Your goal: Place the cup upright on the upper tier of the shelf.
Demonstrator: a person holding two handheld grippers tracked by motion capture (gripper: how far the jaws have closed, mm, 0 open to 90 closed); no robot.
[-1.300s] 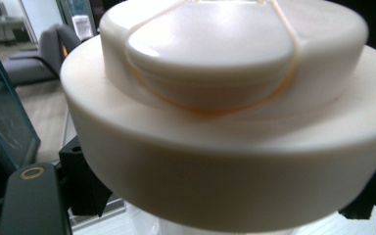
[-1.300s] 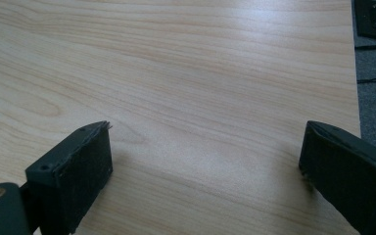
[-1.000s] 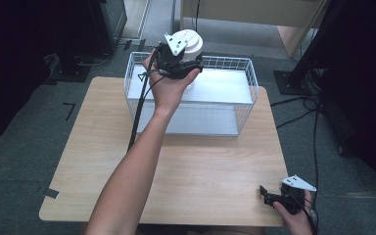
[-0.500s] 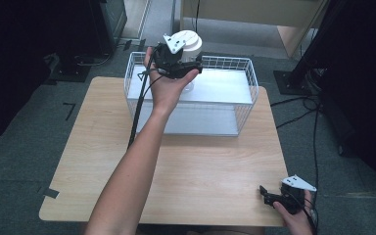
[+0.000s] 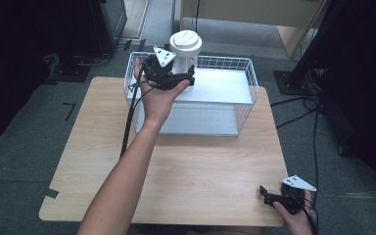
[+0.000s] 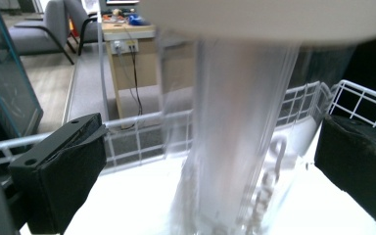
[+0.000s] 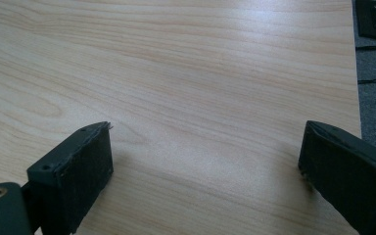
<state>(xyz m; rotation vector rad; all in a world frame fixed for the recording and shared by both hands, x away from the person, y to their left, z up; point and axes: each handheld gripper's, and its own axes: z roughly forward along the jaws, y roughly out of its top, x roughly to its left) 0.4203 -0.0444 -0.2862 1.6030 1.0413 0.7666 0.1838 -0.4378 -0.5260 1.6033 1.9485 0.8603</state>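
Observation:
A clear plastic container (image 5: 187, 54) with a white lid stands upright in the back left part of a white wire basket (image 5: 252, 84). My left gripper (image 5: 180, 74) is held over the basket right in front of it, open. In the left gripper view the blurred container (image 6: 240, 147) rises between the two black pads (image 6: 61, 171) with a gap on each side. My right gripper (image 5: 270, 196) rests low at the table's front right corner, open. In the right gripper view its pads (image 7: 76, 166) stand wide apart over bare wood (image 7: 200, 98).
The basket sits at the back of a light wooden table (image 5: 191, 161) and has a white floor (image 5: 225, 90). Black cables (image 5: 303, 117) and stands lie on the grey floor to the right. A wooden desk (image 6: 127, 58) and chairs stand beyond the basket.
My left gripper has drawn slightly left and back toward the person, so the white lid now stands clear beyond it. The right gripper has stayed put.

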